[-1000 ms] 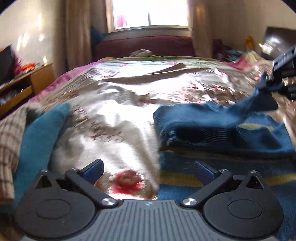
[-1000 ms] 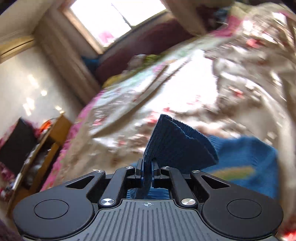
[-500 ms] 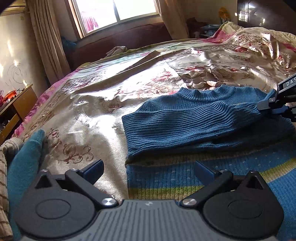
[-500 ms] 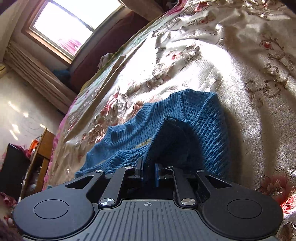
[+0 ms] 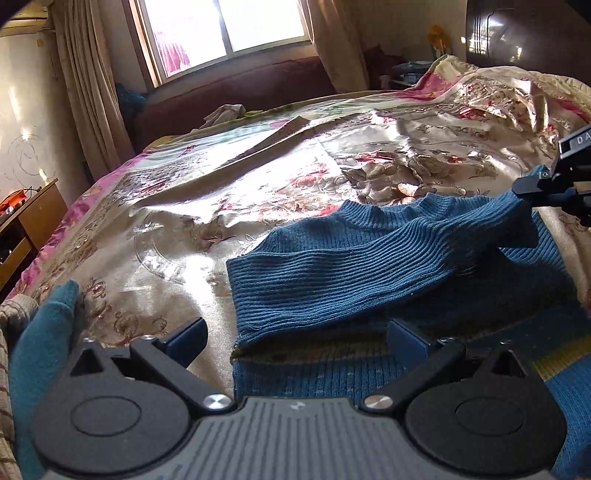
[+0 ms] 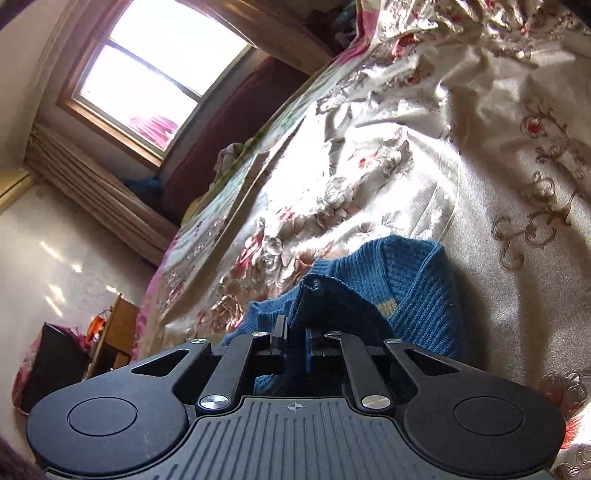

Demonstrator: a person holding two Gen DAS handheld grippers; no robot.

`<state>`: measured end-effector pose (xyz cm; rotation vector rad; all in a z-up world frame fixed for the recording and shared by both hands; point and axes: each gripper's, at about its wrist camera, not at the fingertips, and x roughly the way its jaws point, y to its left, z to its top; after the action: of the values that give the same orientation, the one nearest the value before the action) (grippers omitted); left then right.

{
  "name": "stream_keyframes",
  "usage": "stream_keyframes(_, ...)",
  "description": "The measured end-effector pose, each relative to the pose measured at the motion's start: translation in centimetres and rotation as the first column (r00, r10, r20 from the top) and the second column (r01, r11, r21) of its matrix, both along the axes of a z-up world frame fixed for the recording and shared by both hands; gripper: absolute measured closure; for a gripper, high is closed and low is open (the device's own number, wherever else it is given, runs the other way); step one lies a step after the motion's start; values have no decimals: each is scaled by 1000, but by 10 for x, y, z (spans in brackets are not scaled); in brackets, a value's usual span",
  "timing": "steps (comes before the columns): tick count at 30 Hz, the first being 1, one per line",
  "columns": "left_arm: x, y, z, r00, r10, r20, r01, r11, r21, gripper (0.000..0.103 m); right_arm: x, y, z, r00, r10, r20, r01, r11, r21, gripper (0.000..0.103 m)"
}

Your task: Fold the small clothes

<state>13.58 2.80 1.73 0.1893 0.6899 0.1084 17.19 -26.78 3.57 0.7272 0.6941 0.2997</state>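
The blue knitted sweater (image 5: 369,266) lies on the floral satin bedspread (image 5: 258,184), in the near right part of the bed in the left wrist view. One sleeve (image 5: 406,251) is folded across the body of the sweater, going from the right side toward the left, w/ its cuff end near the left edge of the garment. A yellow-green stripe (image 5: 561,358) shows on the lower part of the body.

The left gripper (image 5: 295,338) hovers just above the near edge of the sweater. Its fingers are wide apart & hold nothing; the left pad (image 5: 186,338) is over bare bedspread, the right pad (image 5: 404,339) over the knit.

The right gripper (image 6: 295,343) has its fingers pressed nearly together on a fold of the blue knit, approx. at the shoulder end of the sleeve. In the left wrist view it comes in from the right edge, w/ the fabric lifted a little off the sweater there.

At the far left of the left wrist view lies a teal cloth (image 5: 40,350) beside a checked fabric (image 5: 11,321). A window (image 5: 225,29) w/ curtains is behind the bed.
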Motion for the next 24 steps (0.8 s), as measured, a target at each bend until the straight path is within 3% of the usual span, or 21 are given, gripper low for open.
stream_keyframes(2, 0, 2, -3, 1000, 7, -12, -7, 1000, -4, 0, -4, 0, -3, 1000, 7, -7, -7, 998, -61, 89)
stream_keyframes(4, -2, 4, -7, 1000, 12, -24, -12, 1000, -9, 0, -6, -4, -15, 998, 5, -68, -12, 996, -94, 89)
stream_keyframes(10, -5, 4, -12, 999, 8, -45, -8, 1000, 1, 0, 0, -16, -36, 988, -8, -151, 8, 1000, -5, 84)
stream_keyframes(13, -5, 3, -8, 999, 4, -35, -4, 1000, 0, 0, 11, -13, -31, 989, -7, -146, 8, 1000, 3, 85)
stream_keyframes(14, -5, 3, -6, 1000, 3, -28, -3, 1000, 0, 0, 14, -10, -26, 990, -5, -140, 5, 1000, -7, 91)
stream_keyframes(20, -6, 6, 0, 1000, 4, 0, -4, 1000, -19, 0, -9, -1, 19, 997, 46, 55, -45, 999, -21, 94)
stream_keyframes(22, -4, 6, -5, 1000, 9, -14, -10, 1000, -20, 0, -13, -6, 9, 999, 42, 29, -41, 998, -38, 94)
stream_keyframes(24, -4, 7, -11, 999, 11, -38, -12, 1000, -25, 0, -11, -10, -14, 998, 24, -61, -30, 994, -104, 93)
